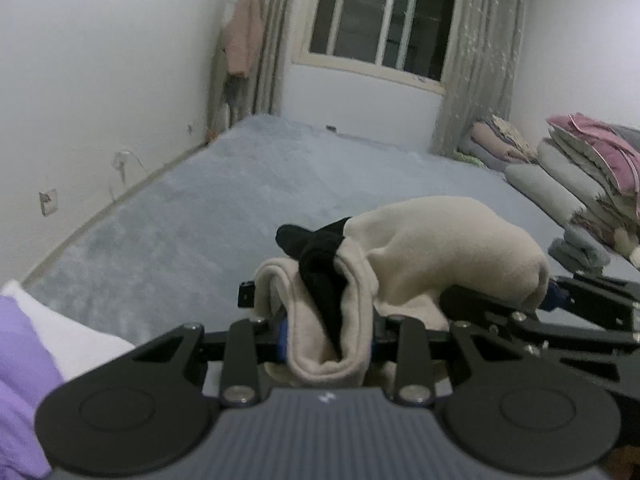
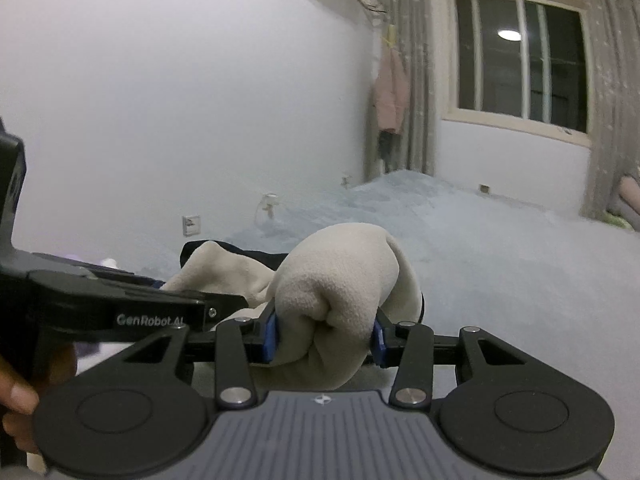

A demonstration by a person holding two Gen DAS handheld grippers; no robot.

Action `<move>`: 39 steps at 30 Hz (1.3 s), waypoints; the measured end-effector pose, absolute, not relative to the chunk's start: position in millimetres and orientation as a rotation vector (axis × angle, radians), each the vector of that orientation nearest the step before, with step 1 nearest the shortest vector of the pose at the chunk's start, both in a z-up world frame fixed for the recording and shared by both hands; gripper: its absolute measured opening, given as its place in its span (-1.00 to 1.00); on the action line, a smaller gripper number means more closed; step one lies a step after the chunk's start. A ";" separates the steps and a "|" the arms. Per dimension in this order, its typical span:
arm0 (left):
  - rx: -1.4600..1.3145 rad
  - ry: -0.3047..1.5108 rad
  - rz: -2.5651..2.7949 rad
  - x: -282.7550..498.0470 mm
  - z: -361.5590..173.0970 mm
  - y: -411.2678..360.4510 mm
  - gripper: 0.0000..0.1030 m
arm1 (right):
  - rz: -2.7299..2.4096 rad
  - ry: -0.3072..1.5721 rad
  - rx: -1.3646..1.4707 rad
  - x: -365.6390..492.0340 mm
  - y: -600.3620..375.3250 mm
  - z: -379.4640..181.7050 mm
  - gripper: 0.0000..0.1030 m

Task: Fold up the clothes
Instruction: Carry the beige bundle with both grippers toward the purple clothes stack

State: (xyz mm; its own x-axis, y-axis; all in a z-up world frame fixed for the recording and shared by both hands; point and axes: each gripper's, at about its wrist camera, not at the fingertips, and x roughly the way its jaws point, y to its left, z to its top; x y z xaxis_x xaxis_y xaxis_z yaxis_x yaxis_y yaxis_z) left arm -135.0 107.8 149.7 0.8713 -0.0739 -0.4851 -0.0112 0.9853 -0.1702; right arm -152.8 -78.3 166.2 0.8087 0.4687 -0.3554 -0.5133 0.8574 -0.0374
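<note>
A cream fleece garment (image 1: 420, 248) with a black part (image 1: 316, 256) is held up in the air between both grippers, bunched and rolled. My left gripper (image 1: 326, 340) is shut on a folded cream edge with black cloth tucked in it. The right gripper reaches in from the right (image 1: 592, 308) under the bulging cloth. In the right wrist view my right gripper (image 2: 324, 340) is shut on a thick roll of the same cream garment (image 2: 340, 280). The left gripper's black body (image 2: 120, 308) crosses from the left, held by a hand (image 2: 16, 396).
A pale blue-grey carpet (image 1: 240, 184) covers the floor to the window wall. Folded quilts and pillows (image 1: 580, 168) are stacked at the right. Purple and white cloth (image 1: 24, 360) lies at the lower left. A pink garment (image 1: 242, 40) hangs by the curtain.
</note>
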 end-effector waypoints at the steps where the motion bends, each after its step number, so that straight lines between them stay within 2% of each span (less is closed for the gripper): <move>1: -0.180 0.501 -0.019 -138.9 155.6 115.9 -0.43 | 0.536 0.343 -0.138 -151.5 -74.4 170.3 -0.18; 8: -0.281 0.281 0.248 -228.0 217.8 216.4 -0.43 | 0.888 0.241 -0.128 -130.3 12.8 232.0 -0.18; 12: -0.283 0.214 0.449 -287.0 215.0 231.5 -0.43 | 1.158 0.227 -0.102 -121.2 62.8 233.1 -0.17; 15: -0.304 0.284 0.529 -302.1 181.1 228.2 -0.43 | 1.302 0.332 -0.099 -106.3 86.6 201.6 -0.17; 19: -0.392 0.522 0.463 -276.0 127.5 228.6 -0.43 | 1.286 0.624 -0.169 -59.1 104.3 136.7 -0.15; 22: -0.318 0.509 0.438 -274.1 128.5 209.1 -0.42 | 1.317 0.718 -0.138 -27.4 96.6 120.6 -0.10; 25: -0.336 0.518 0.395 -274.1 128.5 203.3 -0.42 | 1.298 0.722 -0.152 -16.4 97.8 125.7 0.06; 30: -0.319 0.542 0.356 -272.7 125.7 192.9 -0.42 | 1.260 0.732 -0.204 -14.1 105.0 121.3 0.15; 32: -0.344 0.545 0.344 -274.4 129.2 200.1 -0.41 | 1.248 0.720 -0.183 -15.3 100.6 117.6 0.29; 34: -0.383 0.544 0.327 -278.1 134.2 214.0 -0.35 | 1.214 0.691 -0.162 -17.4 97.3 115.2 0.44; 36: -0.404 0.531 0.322 -285.9 138.8 226.8 -0.29 | 1.195 0.667 -0.131 -22.3 89.6 114.6 0.46; 39: -0.409 0.497 0.332 -292.7 148.4 244.0 -0.07 | 1.184 0.627 -0.143 -39.7 82.5 122.1 0.50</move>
